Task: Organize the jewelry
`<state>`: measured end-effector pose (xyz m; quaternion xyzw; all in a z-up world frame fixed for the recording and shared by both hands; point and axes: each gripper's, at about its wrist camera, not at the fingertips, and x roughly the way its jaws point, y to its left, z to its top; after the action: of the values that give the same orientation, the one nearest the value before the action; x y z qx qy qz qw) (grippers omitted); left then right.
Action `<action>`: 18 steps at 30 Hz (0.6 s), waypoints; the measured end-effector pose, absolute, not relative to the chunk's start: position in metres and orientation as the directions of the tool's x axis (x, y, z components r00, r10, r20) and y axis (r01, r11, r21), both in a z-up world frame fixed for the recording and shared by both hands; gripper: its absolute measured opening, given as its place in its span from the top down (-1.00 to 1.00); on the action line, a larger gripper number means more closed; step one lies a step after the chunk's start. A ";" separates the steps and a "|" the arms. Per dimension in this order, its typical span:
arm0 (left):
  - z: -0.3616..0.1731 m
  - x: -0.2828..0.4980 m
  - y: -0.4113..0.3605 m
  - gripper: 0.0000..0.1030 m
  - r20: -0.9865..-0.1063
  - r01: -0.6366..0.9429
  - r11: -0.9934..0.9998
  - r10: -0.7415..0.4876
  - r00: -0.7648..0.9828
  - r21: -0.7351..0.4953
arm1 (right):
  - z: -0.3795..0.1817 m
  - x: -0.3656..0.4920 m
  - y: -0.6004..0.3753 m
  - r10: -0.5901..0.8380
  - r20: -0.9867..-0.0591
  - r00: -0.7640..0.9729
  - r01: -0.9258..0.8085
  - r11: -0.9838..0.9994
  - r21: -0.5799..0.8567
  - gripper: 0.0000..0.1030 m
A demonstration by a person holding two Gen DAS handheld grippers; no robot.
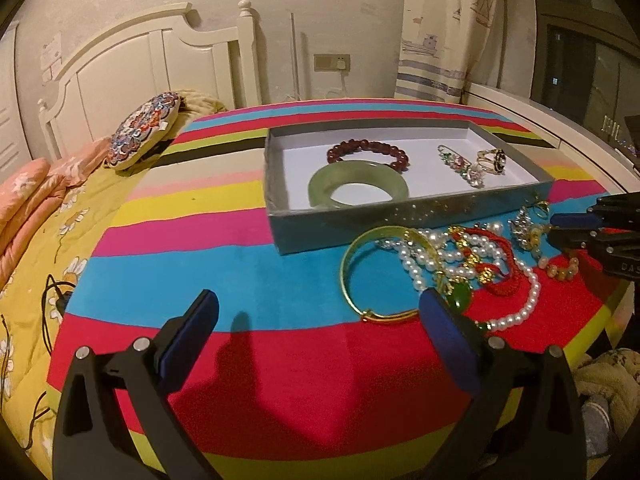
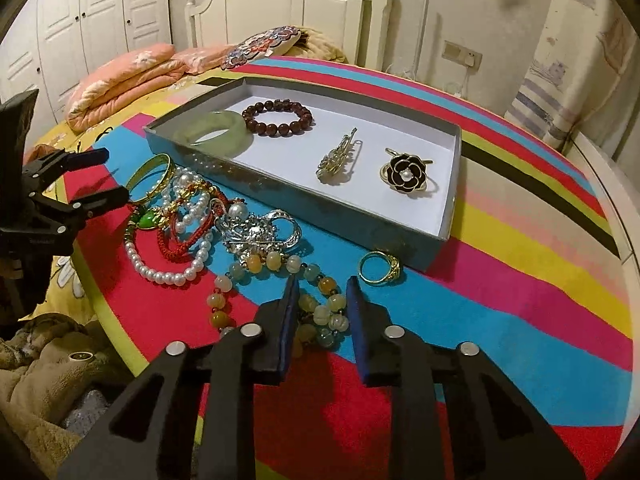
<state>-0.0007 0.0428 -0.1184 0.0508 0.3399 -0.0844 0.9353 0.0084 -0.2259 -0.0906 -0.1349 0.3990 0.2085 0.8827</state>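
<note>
About a third done, I'd say. Four pieces already sit in the shallow grey cardboard tray: pale green jade bangle, dark red beaded bracelet, a gold brooch pin and the black flower brooch. Left on the striped worktop at about 7 o'clock from the tray — a tangle of white pearl strands, a gold bangle, the gold ring. My right claw is open over the amber-and-green stone bead bracelet, not gripping; my left claw is wide open, empty.
</note>
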 end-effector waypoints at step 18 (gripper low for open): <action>-0.118 0.007 0.029 -0.75 -0.648 0.243 0.970 -0.175 0.742 0.016 | -0.079 -0.011 -0.251 0.310 -0.736 0.602 -0.445 0.896 0.014 -0.18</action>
<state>0.0069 0.0295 -0.1176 0.0498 0.3415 -0.1122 0.9318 -0.0110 -0.2511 -0.0791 -0.0855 0.3929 0.2118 0.8908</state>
